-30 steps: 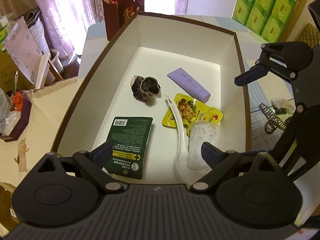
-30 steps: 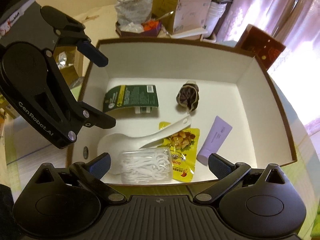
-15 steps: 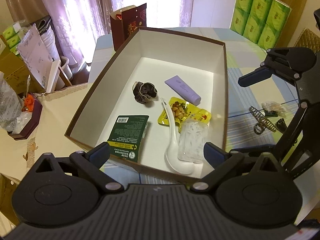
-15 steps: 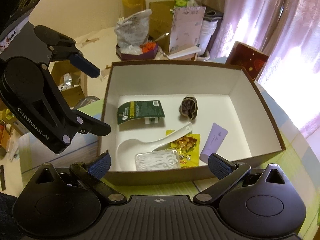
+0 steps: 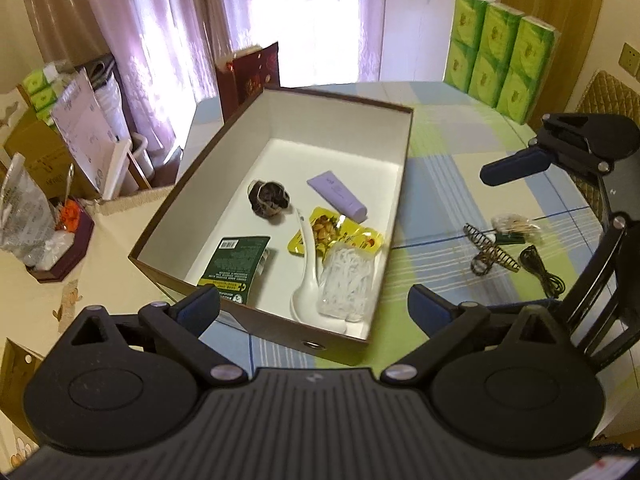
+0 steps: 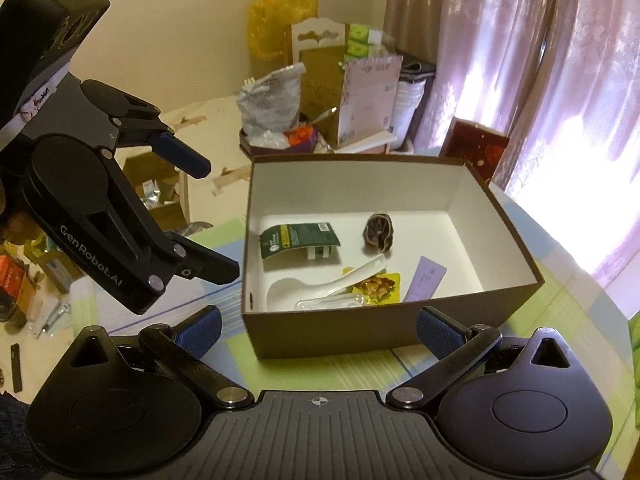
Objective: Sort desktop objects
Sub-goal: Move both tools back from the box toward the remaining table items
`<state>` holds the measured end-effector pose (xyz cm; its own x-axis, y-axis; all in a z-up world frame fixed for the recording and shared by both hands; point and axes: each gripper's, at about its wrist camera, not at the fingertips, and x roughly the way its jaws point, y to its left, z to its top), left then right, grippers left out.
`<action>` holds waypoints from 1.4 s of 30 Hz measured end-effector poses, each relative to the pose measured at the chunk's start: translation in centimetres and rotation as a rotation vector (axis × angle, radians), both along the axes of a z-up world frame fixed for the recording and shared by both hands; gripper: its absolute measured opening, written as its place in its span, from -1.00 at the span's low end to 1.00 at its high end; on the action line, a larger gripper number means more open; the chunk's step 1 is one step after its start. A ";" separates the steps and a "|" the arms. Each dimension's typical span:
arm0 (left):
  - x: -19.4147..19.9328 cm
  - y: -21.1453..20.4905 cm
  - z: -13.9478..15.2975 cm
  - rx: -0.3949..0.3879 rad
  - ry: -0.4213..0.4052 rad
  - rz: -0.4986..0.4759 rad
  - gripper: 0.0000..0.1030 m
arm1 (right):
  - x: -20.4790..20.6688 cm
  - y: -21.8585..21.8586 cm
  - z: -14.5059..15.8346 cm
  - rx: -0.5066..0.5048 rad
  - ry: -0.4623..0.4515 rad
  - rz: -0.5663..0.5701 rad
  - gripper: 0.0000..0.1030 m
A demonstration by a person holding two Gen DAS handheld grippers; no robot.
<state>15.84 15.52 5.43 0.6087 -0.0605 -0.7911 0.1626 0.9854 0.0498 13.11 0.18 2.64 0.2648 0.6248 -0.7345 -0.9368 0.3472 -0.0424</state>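
now both tools are released, empty: left tool point(image 5: 312, 304), right tool point(image 5: 460, 236). the box point(image 5: 256, 322) holds most items. left out on the tabletop point(image 5: 448, 184), right of the box: clips point(image 5: 490, 250), cable point(image 5: 540, 270), a packet point(image 5: 514, 226). the right tool is nearer, judged next to act. clips' long axes run roughly left-right, crossing; the near one points at the box.

Brown box point(image 6: 384, 332), white inside, on the checked counter point(image 6: 320, 372). Inside: green packet point(image 6: 298, 236), dark scrunchie point(image 6: 378, 234), white spoon point(image 6: 316, 284), yellow snack pouch point(image 6: 378, 286), purple tube point(image 6: 426, 280). Right gripper point(image 6: 318, 326) fingers spread, empty. Left gripper point(image 6: 208, 220) at left, fingers parted.
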 end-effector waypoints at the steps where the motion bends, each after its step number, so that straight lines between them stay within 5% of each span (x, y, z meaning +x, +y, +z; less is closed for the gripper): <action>1: -0.4 -0.3 0.3 -0.002 -0.007 0.000 0.92 | -0.3 -0.4 0.2 0.007 -0.005 0.001 0.96; 20: -5.8 -5.3 1.1 -0.045 -0.046 0.039 0.97 | -4.8 -8.0 1.2 0.123 0.017 -0.051 0.96; 42: -7.0 -9.4 -4.4 -0.122 0.050 0.026 0.97 | -4.2 -17.8 -3.5 0.027 0.166 -0.385 0.96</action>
